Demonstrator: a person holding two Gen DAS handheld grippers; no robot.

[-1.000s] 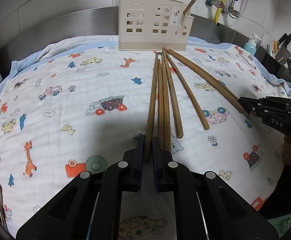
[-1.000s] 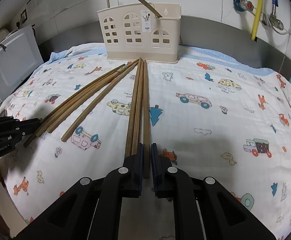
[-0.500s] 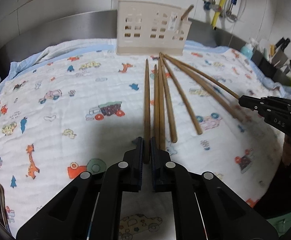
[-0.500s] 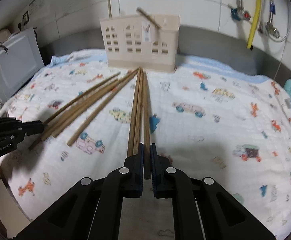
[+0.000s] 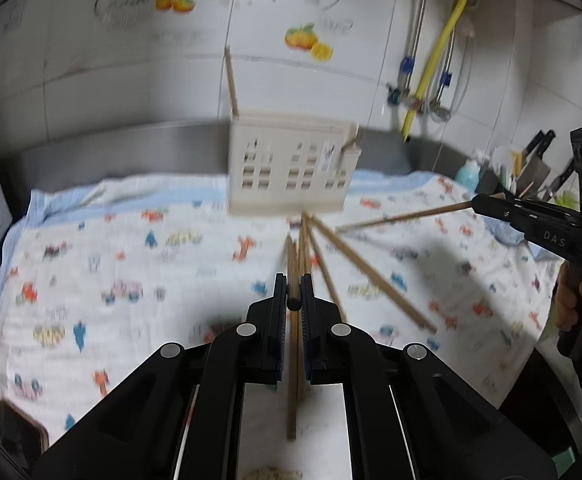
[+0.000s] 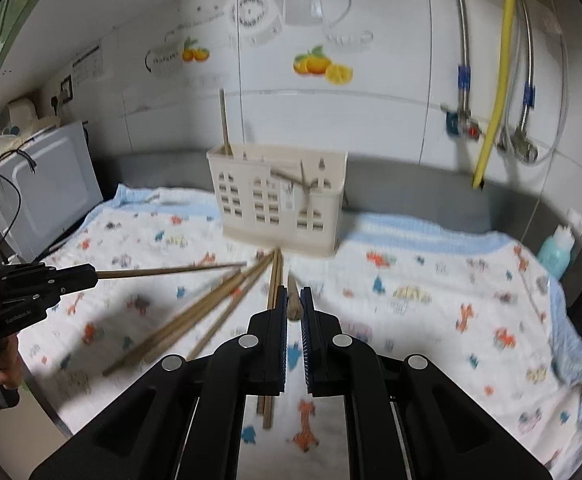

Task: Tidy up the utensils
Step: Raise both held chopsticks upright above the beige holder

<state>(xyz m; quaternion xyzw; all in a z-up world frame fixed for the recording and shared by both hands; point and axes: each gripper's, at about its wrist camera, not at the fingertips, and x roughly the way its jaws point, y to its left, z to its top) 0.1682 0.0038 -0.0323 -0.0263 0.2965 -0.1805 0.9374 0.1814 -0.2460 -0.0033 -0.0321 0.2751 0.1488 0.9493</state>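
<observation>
White-tiled kitchen wall, surface draped in a cartoon-print cloth [image 5: 131, 264]; cream slotted utensil holder [image 5: 291, 172] at the back, with two chopsticks in it. Left tool [image 5: 293, 292] clamped on one wooden chopstick [image 6: 171, 271], raised off the cloth; right tool [image 6: 293, 300] likewise clamped on another chopstick [image 5: 403, 218]. Remaining loose chopsticks [image 5: 367, 276] fanned on the cloth just before the holder.

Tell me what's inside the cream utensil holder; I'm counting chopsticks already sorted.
Two wooden sticks poke out of the cream holder: one upright at its left end, one leaning toward its right. The walls hide their lower parts, and blur could conceal anything shorter inside.
</observation>
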